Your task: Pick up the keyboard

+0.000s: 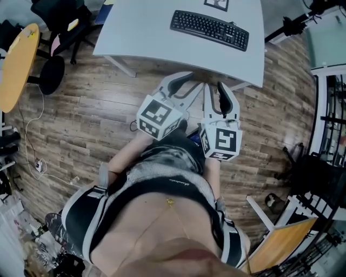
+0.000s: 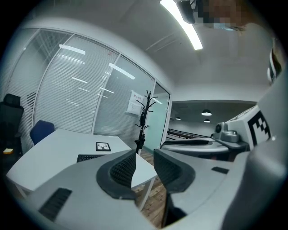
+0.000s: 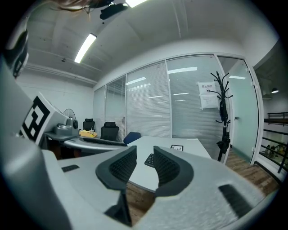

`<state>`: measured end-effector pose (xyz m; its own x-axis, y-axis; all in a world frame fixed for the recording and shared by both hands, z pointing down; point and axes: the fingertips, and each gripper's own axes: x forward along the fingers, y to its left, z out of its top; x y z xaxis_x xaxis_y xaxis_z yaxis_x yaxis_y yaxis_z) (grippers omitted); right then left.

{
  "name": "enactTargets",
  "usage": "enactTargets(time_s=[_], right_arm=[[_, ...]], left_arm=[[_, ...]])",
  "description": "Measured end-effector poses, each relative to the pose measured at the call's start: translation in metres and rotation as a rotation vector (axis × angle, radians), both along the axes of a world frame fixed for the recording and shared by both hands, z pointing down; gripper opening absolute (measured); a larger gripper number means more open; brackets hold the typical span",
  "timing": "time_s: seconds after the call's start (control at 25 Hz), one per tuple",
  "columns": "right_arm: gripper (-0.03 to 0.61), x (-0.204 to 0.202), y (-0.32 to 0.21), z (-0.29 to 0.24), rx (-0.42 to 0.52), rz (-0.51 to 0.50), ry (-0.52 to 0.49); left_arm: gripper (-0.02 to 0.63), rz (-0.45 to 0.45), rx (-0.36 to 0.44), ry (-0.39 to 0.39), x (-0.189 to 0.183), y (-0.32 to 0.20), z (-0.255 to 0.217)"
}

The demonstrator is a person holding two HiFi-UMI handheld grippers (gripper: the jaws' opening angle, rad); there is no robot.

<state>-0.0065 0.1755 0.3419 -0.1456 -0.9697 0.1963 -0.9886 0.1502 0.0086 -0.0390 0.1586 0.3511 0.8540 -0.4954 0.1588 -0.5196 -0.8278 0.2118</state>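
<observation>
A pale grey tabletop (image 1: 146, 32) stands on a wood-plank floor (image 1: 92, 119), with a square marker card (image 1: 217, 4) lying near its far edge. To the left (half out of the head view) sits a round yellow-wood table (image 1: 15, 65), with a black stool (image 1: 51, 74) beside it and black office chairs (image 1: 59, 19) behind. A thin white cable (image 1: 38, 164) trails over the floor. Glass walls with blinds (image 3: 148, 108) close the room. A black coat stand (image 3: 221, 112) rises near a paper notice (image 3: 207, 101), and a blue chair (image 2: 41, 131) sits beside the tabletop. Strip lights (image 2: 182, 24) run along the ceiling.
</observation>
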Motion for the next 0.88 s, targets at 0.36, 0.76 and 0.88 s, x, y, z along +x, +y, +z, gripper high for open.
enactTargets(time_s=[0.36,0.76,0.88], right_arm=[[0.123,0.029,-0.037,-0.007,0.023,-0.056,-0.022],[0.126,0.063,-0.071,-0.011,0.051,-0.088,-0.013],[0.127,0.066,-0.076,-0.008,0.039,-0.094,-0.008]], left_arm=[[0.103,-0.053,0.018,0.002,0.030,-0.037,-0.006],[0.103,-0.095,0.035,0.011,0.065,-0.073,-0.006],[0.103,-0.101,0.026,0.016,0.069,-0.078,-0.005]])
